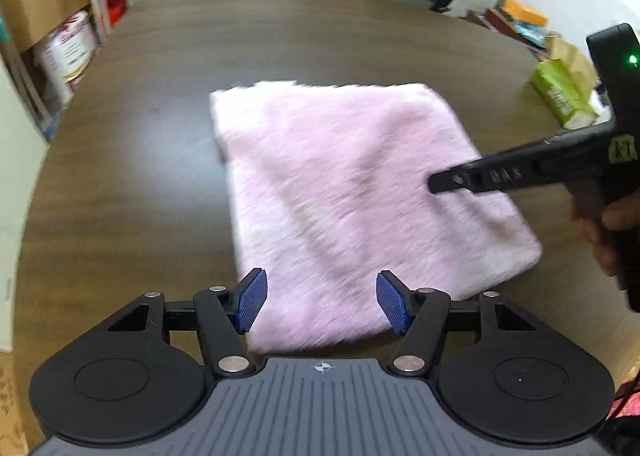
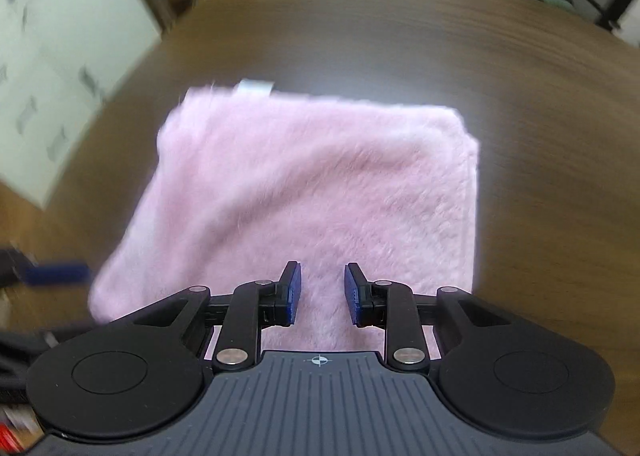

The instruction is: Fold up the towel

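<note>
Towel lies folded square on the tabletop — both your hand-held grippers, left and right, hover jaws apart, gripping nothing; fold looks done.

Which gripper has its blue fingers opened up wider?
The left gripper. Its blue fingers stand far apart over the pink towel. The right gripper is open too, but its fingers leave a much narrower gap.

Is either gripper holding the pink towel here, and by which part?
Nothing is held. Left gripper and right gripper are both open above the folded pink towel, nothing between the pads.
</note>
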Demonstrator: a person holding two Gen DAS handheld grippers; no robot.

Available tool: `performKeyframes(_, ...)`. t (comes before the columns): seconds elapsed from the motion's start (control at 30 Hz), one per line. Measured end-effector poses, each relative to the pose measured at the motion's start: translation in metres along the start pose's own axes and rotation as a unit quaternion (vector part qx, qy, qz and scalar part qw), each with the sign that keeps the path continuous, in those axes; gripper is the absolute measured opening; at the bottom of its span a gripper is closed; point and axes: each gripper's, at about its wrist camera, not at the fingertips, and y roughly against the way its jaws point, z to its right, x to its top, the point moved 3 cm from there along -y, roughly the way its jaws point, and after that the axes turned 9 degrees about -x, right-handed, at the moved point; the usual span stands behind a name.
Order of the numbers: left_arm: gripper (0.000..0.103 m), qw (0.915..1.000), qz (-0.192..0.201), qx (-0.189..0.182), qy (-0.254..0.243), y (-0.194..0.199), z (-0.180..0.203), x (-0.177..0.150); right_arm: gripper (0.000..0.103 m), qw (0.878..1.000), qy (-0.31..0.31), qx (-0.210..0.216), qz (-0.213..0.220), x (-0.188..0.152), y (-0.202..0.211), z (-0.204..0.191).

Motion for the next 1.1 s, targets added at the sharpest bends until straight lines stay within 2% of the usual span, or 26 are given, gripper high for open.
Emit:
performKeyframes(0.13,0.064,0.9993,-0.037,0.002,-0.002,-0.018,0.0,-0.005,0.026,1.0,-0.013,0.01,0.009,0.009,-0.012,0.005)
performKeyframes(0.17,0.064,0.9989,-0.046,0.004,0.0,-0.019,-0.001,-0.008,0.021,1.0,-0.013,0.003,0.005,0.009,-0.019,0.009)
performKeyframes(0.23,0.064,0.9984,-0.054,0.014,-0.004,-0.018,-0.003,-0.016,0.02,1.0,-0.028,-0.003,0.0,0.005,-0.021,0.02)
performKeyframes(0.27,0.064,0.9983,-0.056,0.015,-0.006,-0.015,-0.005,-0.019,0.019,0.999,-0.036,-0.01,-0.004,0.002,-0.019,0.026)
performKeyframes(0.37,0.064,0.998,-0.06,0.019,-0.001,-0.01,-0.011,-0.025,0.019,0.997,-0.031,-0.065,-0.014,-0.009,-0.012,0.042)
performKeyframes(0.43,0.064,0.998,-0.06,0.018,0.002,-0.007,-0.012,-0.025,0.021,0.997,-0.033,-0.073,-0.016,-0.013,-0.007,0.046)
performKeyframes(0.53,0.064,0.9986,-0.052,0.013,-0.003,-0.003,-0.009,-0.018,0.025,0.998,-0.034,-0.052,-0.002,-0.006,0.002,0.037)
performKeyframes(0.57,0.064,0.9989,-0.047,0.008,-0.007,-0.002,-0.007,-0.014,0.029,0.999,-0.025,-0.029,0.011,-0.001,0.007,0.026)
performKeyframes(0.63,0.065,0.9989,-0.044,-0.002,-0.015,-0.004,-0.002,-0.01,0.037,1.0,-0.006,0.027,0.01,0.005,0.009,-0.002)
performKeyframes(0.7,0.065,0.9982,-0.054,-0.012,-0.022,-0.009,0.004,-0.009,0.037,0.996,0.015,0.087,0.0,0.006,0.004,-0.03)
performKeyframes(0.8,0.068,0.9958,-0.076,-0.018,-0.046,-0.017,0.014,-0.013,0.037,0.989,0.052,0.139,-0.023,0.004,-0.01,-0.059)
performKeyframes(0.87,0.07,0.9948,-0.079,-0.01,-0.065,-0.021,0.021,-0.016,0.037,0.986,0.078,0.139,-0.037,0.006,-0.026,-0.073)
performKeyframes(0.93,0.071,0.994,-0.08,-0.005,-0.074,-0.021,0.025,-0.018,0.034,0.988,0.083,0.13,-0.027,0.013,-0.037,-0.072)
performKeyframes(1.0,0.071,0.9944,-0.079,-0.008,-0.069,-0.019,0.024,-0.018,0.034,0.991,0.067,0.112,0.003,0.03,-0.045,-0.059)
performKeyframes(1.1,0.071,0.9953,-0.076,-0.013,-0.057,-0.015,0.021,-0.018,0.034,0.995,0.038,0.09,0.018,0.054,-0.055,-0.043)
